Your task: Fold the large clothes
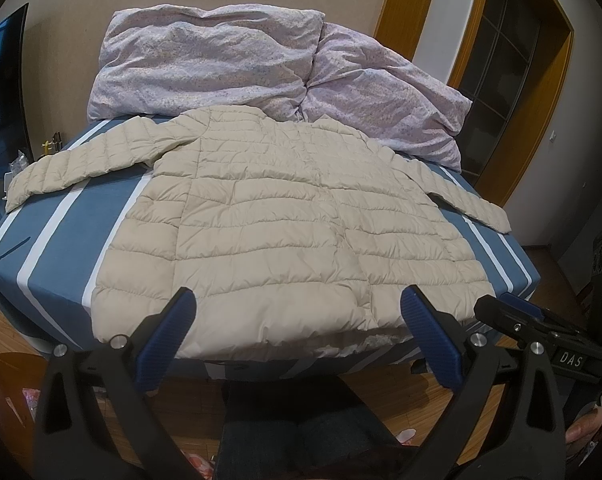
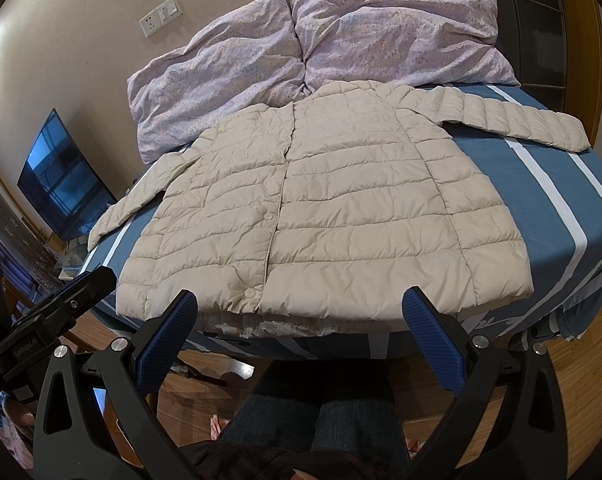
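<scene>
A beige quilted puffer jacket (image 1: pixel 285 232) lies flat and front up on the bed, both sleeves spread out to the sides, its hem at the near edge. It also shows in the right wrist view (image 2: pixel 325 216), snaps closed down the front. My left gripper (image 1: pixel 297 304) is open and empty, held just short of the hem's middle. My right gripper (image 2: pixel 301 304) is open and empty, also just short of the hem. The right gripper shows at the right of the left wrist view (image 1: pixel 541 328); the left one shows at the left of the right wrist view (image 2: pixel 53 316).
The bed (image 1: pixel 57 240) has a blue sheet with white stripes. A rumpled lilac duvet (image 1: pixel 237 60) is piled at the far end against the wall. A TV (image 2: pixel 61 184) stands left of the bed. The person's legs (image 2: pixel 321 420) and wooden floor are below the near edge.
</scene>
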A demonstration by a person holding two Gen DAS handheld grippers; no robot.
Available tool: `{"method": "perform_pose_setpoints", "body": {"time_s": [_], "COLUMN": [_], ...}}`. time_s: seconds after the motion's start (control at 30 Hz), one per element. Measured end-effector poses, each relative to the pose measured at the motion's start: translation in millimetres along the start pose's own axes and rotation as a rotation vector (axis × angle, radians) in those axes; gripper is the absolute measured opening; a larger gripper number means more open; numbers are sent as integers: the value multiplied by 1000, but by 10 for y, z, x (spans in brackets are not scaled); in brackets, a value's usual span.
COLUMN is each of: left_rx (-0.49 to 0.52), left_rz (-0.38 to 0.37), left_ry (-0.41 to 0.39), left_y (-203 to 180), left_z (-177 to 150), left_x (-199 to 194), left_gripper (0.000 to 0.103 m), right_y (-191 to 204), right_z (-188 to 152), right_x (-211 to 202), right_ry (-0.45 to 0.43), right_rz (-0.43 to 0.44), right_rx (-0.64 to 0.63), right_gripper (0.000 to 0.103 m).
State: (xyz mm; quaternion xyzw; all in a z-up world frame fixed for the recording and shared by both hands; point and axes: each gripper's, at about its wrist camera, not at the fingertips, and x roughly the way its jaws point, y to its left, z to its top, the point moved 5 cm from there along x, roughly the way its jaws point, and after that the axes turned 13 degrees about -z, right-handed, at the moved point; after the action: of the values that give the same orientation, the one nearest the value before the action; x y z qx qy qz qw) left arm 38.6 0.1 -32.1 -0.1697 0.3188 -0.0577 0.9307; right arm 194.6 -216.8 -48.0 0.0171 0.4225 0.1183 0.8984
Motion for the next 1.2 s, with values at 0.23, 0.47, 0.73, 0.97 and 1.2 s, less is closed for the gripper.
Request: {"method": "perform_pose_setpoints", "body": {"time_s": [0.23,0.47,0.73,0.97,1.2], "left_rx": [1,0,1,1,-15], "left_rz": [-1,0,0,10,51], "left_ry": [1,1,1,4,20], "left_y": [-2,-1,-1,24,183], "left_z": [0,0,0,10,85], "left_x": [1,1,2,13,182], "left_gripper": [101,101,101,101,101], "right_y": [7,42,-13,-76,-171], "right_z": [6,37,17,4,135], "right_x": [-7,-40,5,66,229], "right_ry": [2,3,4,-7,13], "right_rz": [0,0,1,-13,-55], "right_rx": [0,2,3,17,44], "right_gripper": [102,102,102,102,102]}}
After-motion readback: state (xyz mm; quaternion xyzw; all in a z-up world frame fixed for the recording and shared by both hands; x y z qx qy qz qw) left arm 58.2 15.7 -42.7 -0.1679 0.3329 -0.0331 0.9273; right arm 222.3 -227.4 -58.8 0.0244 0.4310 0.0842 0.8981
